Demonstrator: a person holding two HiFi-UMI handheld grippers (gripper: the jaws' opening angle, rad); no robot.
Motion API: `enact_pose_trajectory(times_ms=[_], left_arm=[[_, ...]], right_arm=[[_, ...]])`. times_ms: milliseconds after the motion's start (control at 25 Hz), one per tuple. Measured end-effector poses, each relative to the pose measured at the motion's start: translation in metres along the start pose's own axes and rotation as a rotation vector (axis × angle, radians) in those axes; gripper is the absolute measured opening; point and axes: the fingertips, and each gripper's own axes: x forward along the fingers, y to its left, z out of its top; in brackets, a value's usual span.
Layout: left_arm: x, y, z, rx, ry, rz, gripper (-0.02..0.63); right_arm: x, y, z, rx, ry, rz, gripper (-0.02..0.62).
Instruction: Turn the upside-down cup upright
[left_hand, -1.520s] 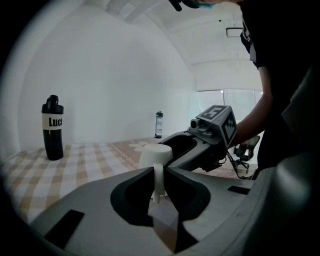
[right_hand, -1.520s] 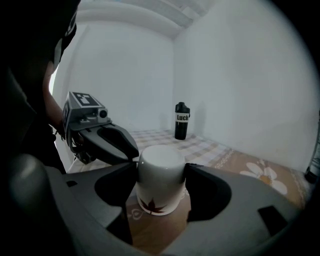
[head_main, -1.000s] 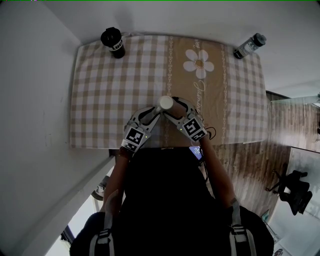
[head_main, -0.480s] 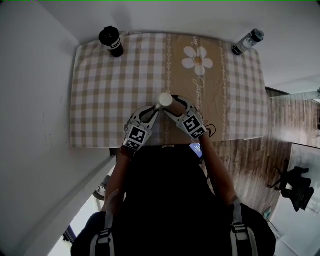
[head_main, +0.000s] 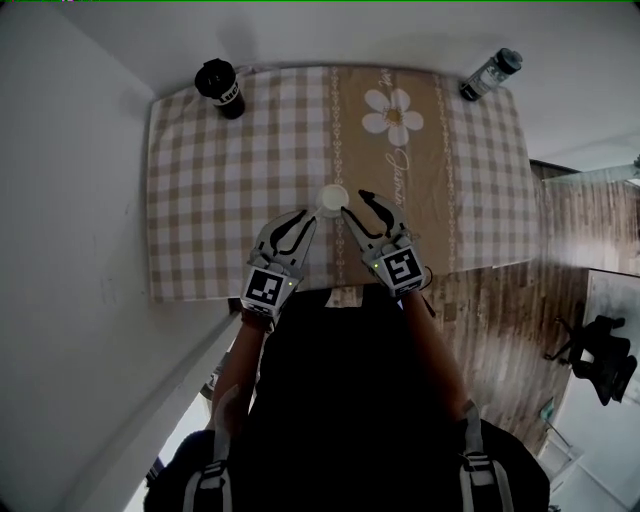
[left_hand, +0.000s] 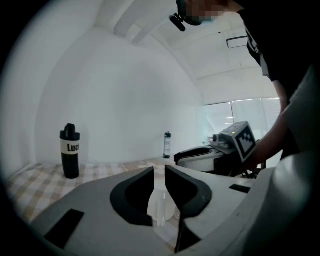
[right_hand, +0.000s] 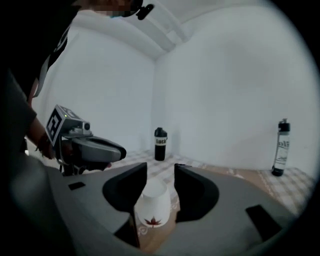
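both grippers have pulled back toward the person since a second ago, when they flanked the cup; now the left gripper (head_main: 302, 217) and the right gripper (head_main: 355, 204) hang just short of the cup (head_main: 332, 197), neither touching it. the cup stands mouth-down on the checked desk (head_main: 200, 200), near its front edge. the left gripper's jaws stand narrow after just opening a little, the right gripper's moderately apart after just closing, each gap showing the cup beyond its tips, unpressed.

One cup (head_main: 332, 197), one black bottle (head_main: 221, 86), one clear bottle (head_main: 489, 73), one left claw (head_main: 297, 221), one right claw (head_main: 356, 204), one tablecloth (head_main: 200, 200)
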Motion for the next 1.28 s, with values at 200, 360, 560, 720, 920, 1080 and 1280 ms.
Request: enact_pose_trajectory(times_ms=[200,360,560,720,920,1080,1280], left_arm=[[-0.003,0.012,0.037,0.059,-0.064,0.186,0.003],[-0.019,-0.012,0.059,0.080,-0.093,0.319,0.002],[-0.046,-0.069,0.066,0.101,-0.110,0.404,0.002],[-0.071,-0.112,0.068,0.103,-0.119,0.448,0.002],[-0.108,-0.175,0.057,0.095,-0.125,0.475,0.002],[-0.115,-0.198,0.058,0.084,-0.122,0.473,0.002],[-0.110,-0.219,0.051,0.090,-0.139,0.468,0.002]], right_arm=[[-0.029,0.000,0.052,0.009,-0.158,-0.167,0.024],[-0.051,0.018,0.071,-0.019,-0.199,-0.183,0.002],[-0.096,0.054,0.074,-0.005,-0.222,-0.165,0.000],[-0.141,0.080,0.061,0.014,-0.219,-0.148,0.000],[-0.202,0.109,0.055,-0.020,-0.225,-0.164,-0.002],[-0.220,0.113,0.065,-0.052,-0.240,-0.162,-0.002],[-0.239,0.106,0.053,-0.062,-0.241,-0.155,-0.002]])
